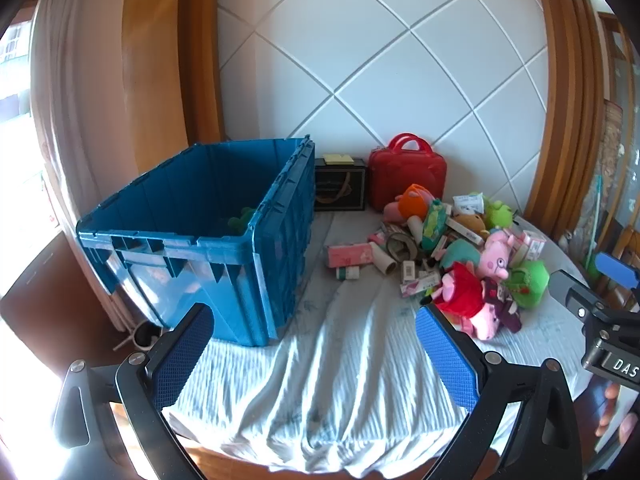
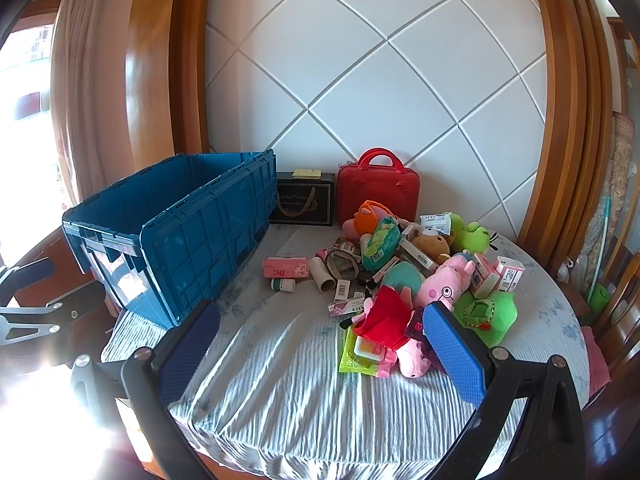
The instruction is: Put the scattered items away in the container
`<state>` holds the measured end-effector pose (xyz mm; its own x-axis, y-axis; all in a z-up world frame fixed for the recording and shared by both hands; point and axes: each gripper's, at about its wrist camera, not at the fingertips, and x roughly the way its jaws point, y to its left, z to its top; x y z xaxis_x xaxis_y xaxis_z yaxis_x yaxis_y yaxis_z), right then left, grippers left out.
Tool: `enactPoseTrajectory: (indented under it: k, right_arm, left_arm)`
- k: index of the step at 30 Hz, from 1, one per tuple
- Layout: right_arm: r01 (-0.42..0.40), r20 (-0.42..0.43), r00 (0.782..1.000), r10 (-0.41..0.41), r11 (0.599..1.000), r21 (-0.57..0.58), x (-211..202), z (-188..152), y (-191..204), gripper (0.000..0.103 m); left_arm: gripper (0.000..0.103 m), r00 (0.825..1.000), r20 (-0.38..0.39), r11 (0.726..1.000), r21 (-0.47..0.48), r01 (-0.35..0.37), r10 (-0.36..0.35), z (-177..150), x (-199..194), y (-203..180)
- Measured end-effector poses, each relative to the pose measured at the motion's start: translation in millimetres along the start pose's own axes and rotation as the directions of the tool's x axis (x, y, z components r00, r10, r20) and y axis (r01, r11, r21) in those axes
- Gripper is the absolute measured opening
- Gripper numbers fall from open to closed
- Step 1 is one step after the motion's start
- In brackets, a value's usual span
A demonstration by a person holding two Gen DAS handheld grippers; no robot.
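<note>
A round table covered with a pale ribbed cloth (image 2: 304, 384) holds a large blue crate (image 1: 224, 240) on its left side and a heap of scattered items (image 2: 412, 276) on its right. Both handheld grippers hover low over the near edge of the table, each with its two blue-padded fingers spread wide and holding nothing. The left gripper (image 1: 316, 360) faces bare cloth, with the crate just ahead to its left. The right gripper (image 2: 324, 356) faces the pile, which lies ahead and slightly to its right; its right-hand finger sits nearly over a pink pig plush in a red dress (image 2: 400, 324), the nearest item. That plush lies roughly lengthwise toward the camera, partly on a green wipes packet (image 2: 360, 356). The right gripper looks closer to the pile, so it seems better placed for the next pick, while the crate stands well to the left. A green toy (image 1: 242, 218) already shows inside the crate. A red case (image 2: 378, 190) and a dark box (image 2: 304, 200) stand against the wall.
</note>
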<state>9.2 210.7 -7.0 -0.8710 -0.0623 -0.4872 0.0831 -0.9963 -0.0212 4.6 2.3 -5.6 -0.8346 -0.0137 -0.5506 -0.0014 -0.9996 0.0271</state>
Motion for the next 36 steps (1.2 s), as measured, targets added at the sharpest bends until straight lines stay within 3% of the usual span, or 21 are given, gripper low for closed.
enactPoseTrajectory:
  k: [24,36]
  right_arm:
    - [0.000,-0.021,1.000,0.000,1.000,0.010,6.4,-4.8,-13.4,0.103]
    - [0.002,-0.050,0.999,0.000,1.000,0.031,24.5,-8.8,-43.9,0.103]
  left_arm:
    - [0.102,1.000,-0.024,1.000,0.003,-0.003,0.003,0.5,7.4,-7.1]
    - [0.102,0.998,-0.057,0.999,-0.006,0.034,-0.034,2.4,26.8,-27.7]
